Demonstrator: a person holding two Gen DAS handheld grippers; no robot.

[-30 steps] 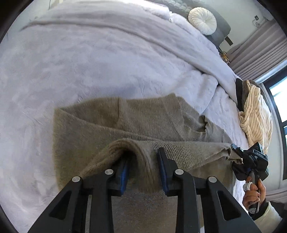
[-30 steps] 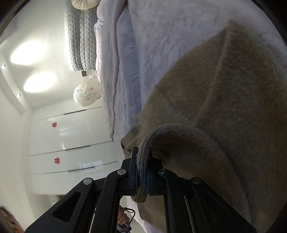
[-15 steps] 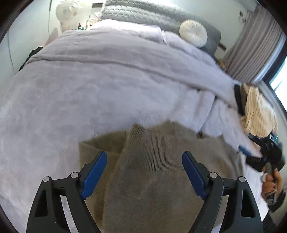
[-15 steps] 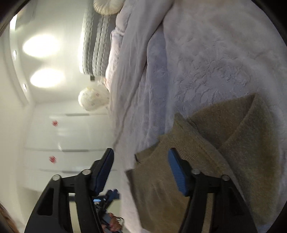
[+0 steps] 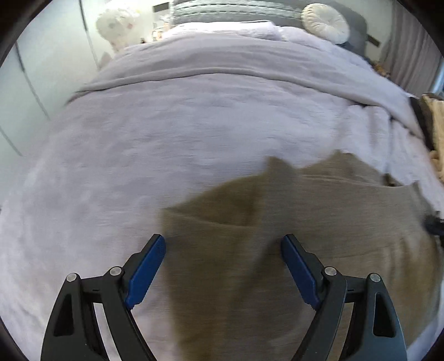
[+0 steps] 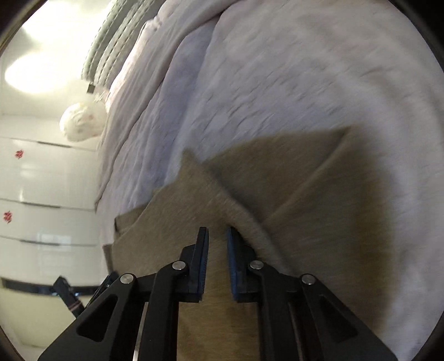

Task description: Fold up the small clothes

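Garment: the olive-brown knit sweater (image 5: 277, 236) lies flat on the near part of the bed, partly folded, with one layer turned over onto the body so that a diagonal fold edge crosses it. In the right wrist view the sweater (image 6: 291, 194) shows the same overlapped panel.
Support: the bed (image 5: 166, 125), covered by a pale lilac quilt, gives a broad, soft surface; the garment is kept near its near edge, probably so that both tongs reach it without stretching.
Left tongs: the left tongs (image 5: 223, 266) stand wide apart above the near-left part of the sweater. Nothing is between the blue pads; the fabric lies beneath them, not gripped.
Right tongs: the right tongs (image 6: 217, 258) are closing, with a narrow gap remaining. The frames show sweater fabric behind the gap but no fold pinched between the pads.
Reason for posture: both tongs point down at the cloth with no load, which suits the interval between two folds, when the laid layer is left to settle.
Step in hand: judged as re-positioning for the next grasp, likely at a free edge or corner.
Risk: the knit is thick and soft; a shallow pinch could catch only the top layer and disturb the fold already made.
Far objects: a round white cushion (image 5: 324, 22) rests at the headboard, well apart from the work.
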